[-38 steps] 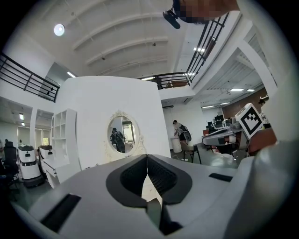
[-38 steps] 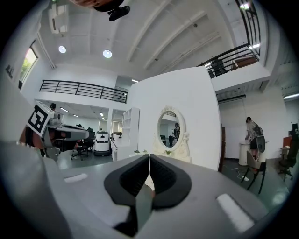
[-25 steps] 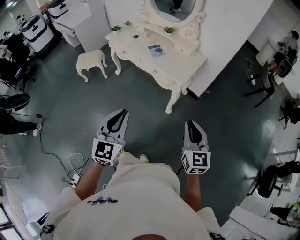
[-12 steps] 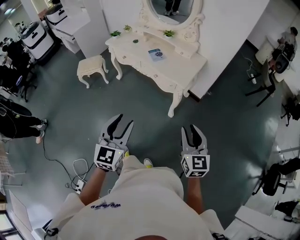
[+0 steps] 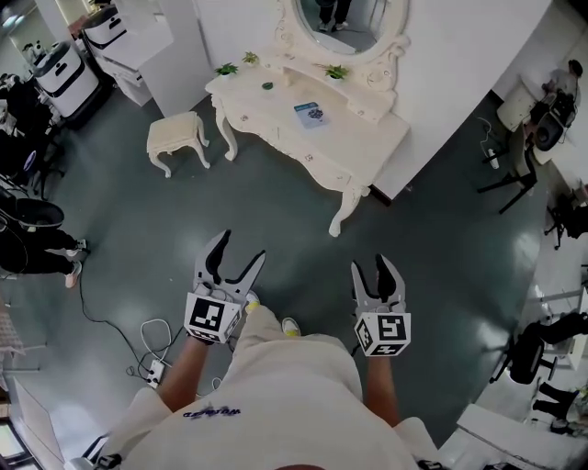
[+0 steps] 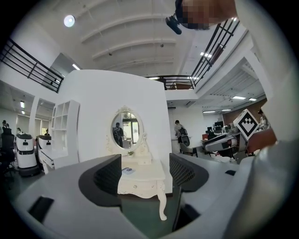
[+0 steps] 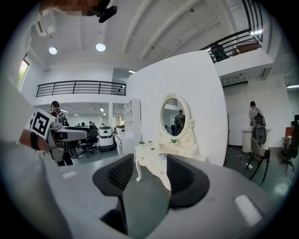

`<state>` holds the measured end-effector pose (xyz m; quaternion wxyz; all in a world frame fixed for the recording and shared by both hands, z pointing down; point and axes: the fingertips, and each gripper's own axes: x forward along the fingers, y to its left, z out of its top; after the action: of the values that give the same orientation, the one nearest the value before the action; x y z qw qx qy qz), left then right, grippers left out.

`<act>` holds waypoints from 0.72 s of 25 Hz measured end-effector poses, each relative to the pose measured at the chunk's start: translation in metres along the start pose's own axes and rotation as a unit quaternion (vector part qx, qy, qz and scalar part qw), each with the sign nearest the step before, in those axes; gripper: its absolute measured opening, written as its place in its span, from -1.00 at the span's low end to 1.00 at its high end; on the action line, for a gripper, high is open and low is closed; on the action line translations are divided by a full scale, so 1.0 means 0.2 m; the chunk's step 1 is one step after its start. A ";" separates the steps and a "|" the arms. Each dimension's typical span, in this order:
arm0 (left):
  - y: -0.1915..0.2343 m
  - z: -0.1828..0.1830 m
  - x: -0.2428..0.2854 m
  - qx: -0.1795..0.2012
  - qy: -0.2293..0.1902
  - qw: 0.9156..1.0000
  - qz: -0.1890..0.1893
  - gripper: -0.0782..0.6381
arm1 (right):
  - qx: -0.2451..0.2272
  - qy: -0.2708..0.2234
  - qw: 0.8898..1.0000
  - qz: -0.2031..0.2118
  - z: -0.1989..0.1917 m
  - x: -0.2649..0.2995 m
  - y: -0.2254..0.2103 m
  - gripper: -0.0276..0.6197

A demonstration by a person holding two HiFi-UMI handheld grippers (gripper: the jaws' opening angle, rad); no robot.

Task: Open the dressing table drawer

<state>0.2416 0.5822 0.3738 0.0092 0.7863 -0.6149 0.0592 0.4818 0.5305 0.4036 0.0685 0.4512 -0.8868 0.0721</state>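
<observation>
The cream dressing table [image 5: 317, 128] with an oval mirror [image 5: 349, 18] stands against a white wall, well ahead of me across the dark floor. Its drawer fronts [image 5: 308, 158] with small knobs look closed. Both grippers hang in the air in front of my body, far from the table. My left gripper [image 5: 241, 250] has its jaws opening, with nothing between them. My right gripper [image 5: 375, 266] also has its jaws opening and is empty. In the left gripper view the table [image 6: 140, 179] shows between the left gripper's [image 6: 145, 175] black pads. In the right gripper view the table [image 7: 150, 158] lies beyond the right gripper [image 7: 149, 175].
A small cream stool [image 5: 176, 136] stands left of the table. A cable and power strip [image 5: 147, 363] lie on the floor at my left. White cabinets and machines [image 5: 69, 64] fill the upper left. Chairs and seated people [image 5: 537, 138] are at the right.
Both grippers went from shut to wide open. They sit a little lower in the head view, and the table has drifted slightly in the frame.
</observation>
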 end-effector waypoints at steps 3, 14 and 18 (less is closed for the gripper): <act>0.19 -0.04 0.01 0.007 0.028 0.999 0.015 0.16 | 0.005 0.007 1.000 0.011 0.04 0.13 0.13 -0.20; 0.91 -0.02 0.01 0.013 0.016 0.999 0.047 0.20 | -0.010 0.015 0.999 0.028 0.26 0.73 0.47 -0.20; 1.21 -0.14 -0.08 0.002 0.027 0.997 0.069 0.20 | -0.017 0.031 0.999 0.042 0.25 0.91 0.66 -0.20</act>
<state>0.0002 0.5416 0.3854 0.0200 0.7402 -0.6671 0.0821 0.2669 0.4542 0.3796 0.1000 0.4104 -0.9034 0.0740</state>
